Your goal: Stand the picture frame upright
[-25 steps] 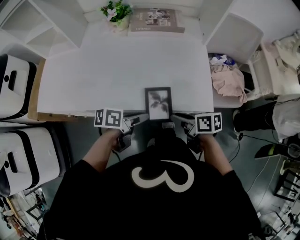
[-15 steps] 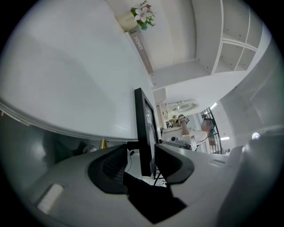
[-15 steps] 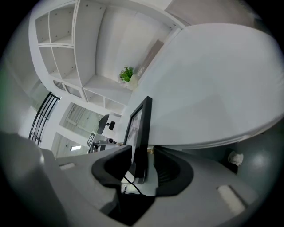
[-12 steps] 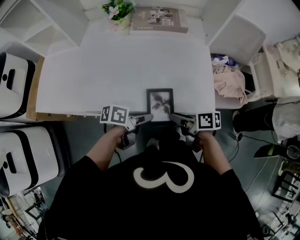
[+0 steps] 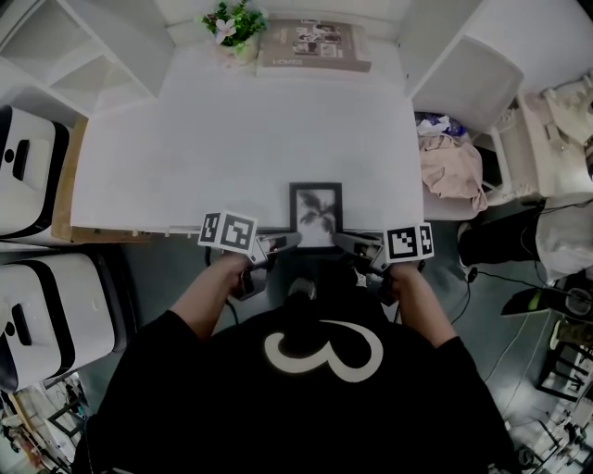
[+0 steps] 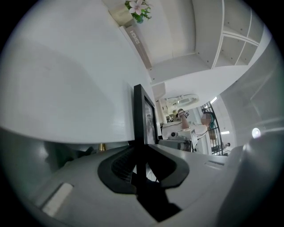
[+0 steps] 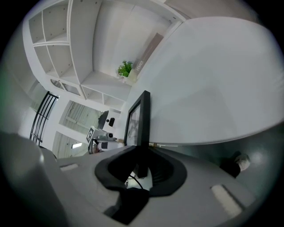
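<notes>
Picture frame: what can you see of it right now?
The picture frame is a black rectangle around a grey-toned print of leaves. It lies roughly face up, not yet upright, at the middle of the near edge of the white table, its near end overhanging. The left gripper and right gripper have just been closing their jaws on its left and right sides near that end; each side is pinched.

White table (image 5: 241, 139): spread ahead of the left gripper (image 5: 288, 241) and the right gripper (image 5: 342, 239). Potted plant with pink bloom (image 5: 232, 23): set at the table's far edge, well ahead of the left gripper. Large flat book (image 5: 313, 44): laid just beside the plant, far ahead of both grippers. Pinkish bundled cloth (image 5: 451, 165): seen off the table, right of the right gripper. White shelving (image 5: 65, 46): placed far ahead and left of the left gripper. White-and-black unit (image 5: 28, 171): kept well left of the left gripper.
</notes>
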